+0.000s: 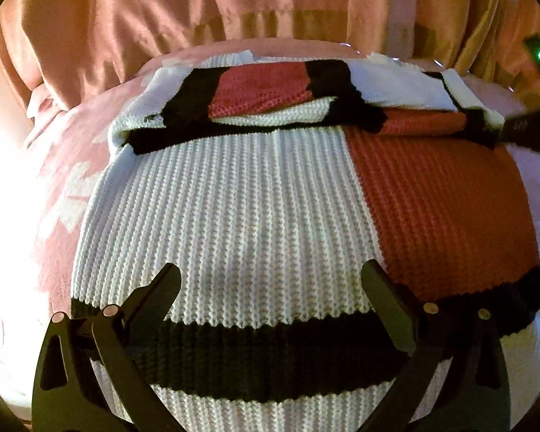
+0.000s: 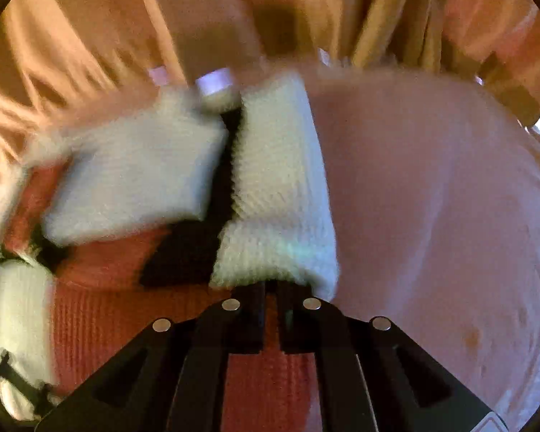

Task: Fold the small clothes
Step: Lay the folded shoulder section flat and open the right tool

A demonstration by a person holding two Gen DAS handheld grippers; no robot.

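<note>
A knitted sweater (image 1: 255, 201) in white, red and black blocks lies flat on a pink surface (image 1: 64, 194). Its sleeves (image 1: 262, 90) are folded across the far end. My left gripper (image 1: 273, 280) is open and hovers just above the sweater's near hem, by the black stripe. My right gripper (image 2: 270, 291) is shut on the white cuff of a sleeve (image 2: 277, 252) and holds it over the red part of the sweater (image 2: 100, 309). The right wrist view is blurred by motion. The right gripper also shows at the far right edge of the left wrist view (image 1: 529, 129).
Peach-coloured curtains (image 1: 234, 3) hang behind the surface. The pink surface (image 2: 432, 198) stretches to the right of the sweater. A small pale object (image 2: 216, 82) sits at the surface's far edge.
</note>
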